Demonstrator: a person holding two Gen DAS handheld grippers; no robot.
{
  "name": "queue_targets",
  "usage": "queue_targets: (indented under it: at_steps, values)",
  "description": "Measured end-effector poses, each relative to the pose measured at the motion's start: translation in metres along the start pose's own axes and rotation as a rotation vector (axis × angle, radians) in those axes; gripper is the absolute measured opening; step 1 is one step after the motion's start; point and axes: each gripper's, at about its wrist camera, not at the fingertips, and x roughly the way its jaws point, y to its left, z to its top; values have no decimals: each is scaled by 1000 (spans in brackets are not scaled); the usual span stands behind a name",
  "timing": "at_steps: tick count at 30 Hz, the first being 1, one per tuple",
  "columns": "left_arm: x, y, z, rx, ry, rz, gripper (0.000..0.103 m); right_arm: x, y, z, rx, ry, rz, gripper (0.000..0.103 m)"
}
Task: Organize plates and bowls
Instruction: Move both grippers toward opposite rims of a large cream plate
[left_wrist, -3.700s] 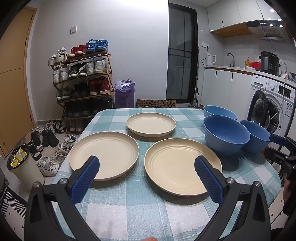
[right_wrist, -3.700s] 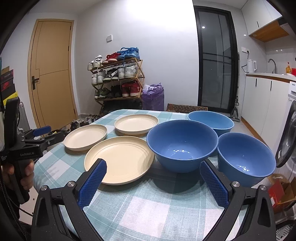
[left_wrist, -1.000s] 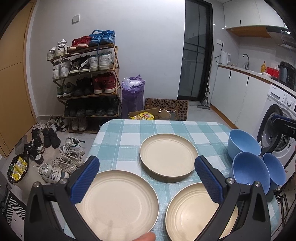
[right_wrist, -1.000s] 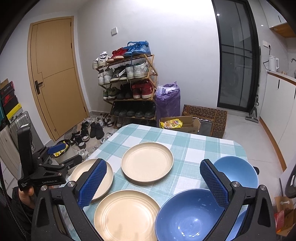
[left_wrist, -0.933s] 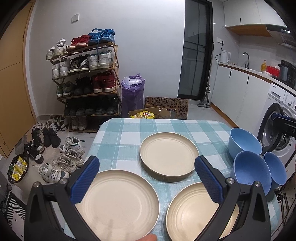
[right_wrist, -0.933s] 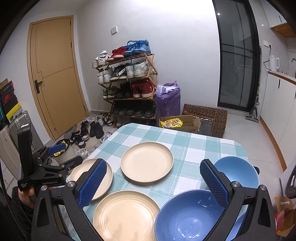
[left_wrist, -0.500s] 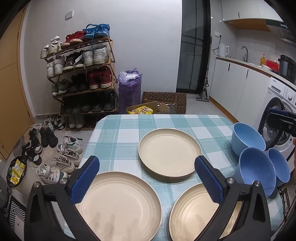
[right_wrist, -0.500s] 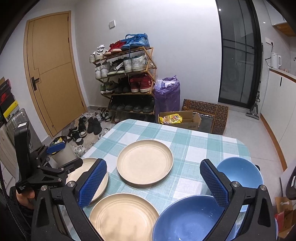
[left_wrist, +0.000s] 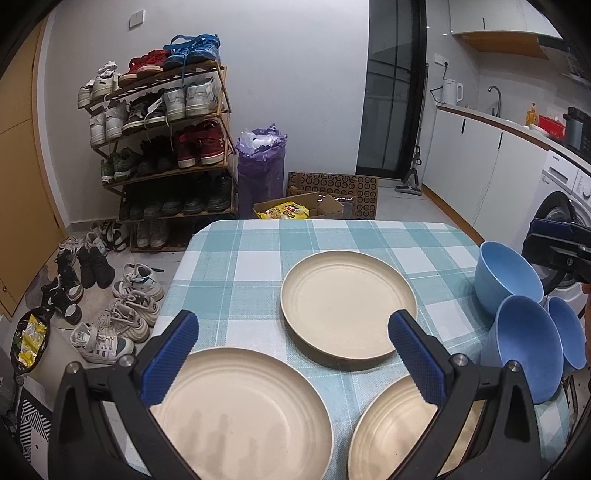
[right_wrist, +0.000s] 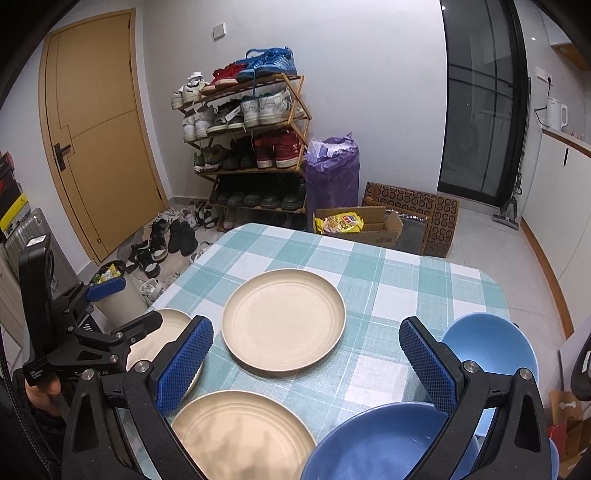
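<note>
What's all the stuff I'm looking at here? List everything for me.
Plates: three, cream, on the table, none stacked.
Bowls: three, blue, clustered at the table's right edge.
Tablecloth: one, teal-and-white check, covering the table.
Shoe rack: one, wooden, full, by the far wall; more shoes on the floor.
Bag: one, purple, beside the rack.
Cardboard box: one, brown, behind the table.
Door: one, tan, left.
Washing machine: one, white, right.
Kettle: one, white, on the counter.
Left tongs: open, blue pads.
Right tongs: open, blue pads.
</note>
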Motion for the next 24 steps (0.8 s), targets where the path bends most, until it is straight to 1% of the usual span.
queue_targets:
  at_steps: [4,6,8,19,24]
  values:
    - [9,6,2,-29,16,-4,103,13,-2,3,1,24,-5,103]
    - [15,8,3,-43,24,11,103,20,-2,5,0,38,-12,103]
    - [21,9,3,-46,36,19,103,28,-4,5,4,54,-15,103]
    - [54,8,3,-37,96,18,103,72,-6,5,18,146,-35,103]
    - [70,13,3,-63,127,8,103,90,-9,5,23,180,-39,103]
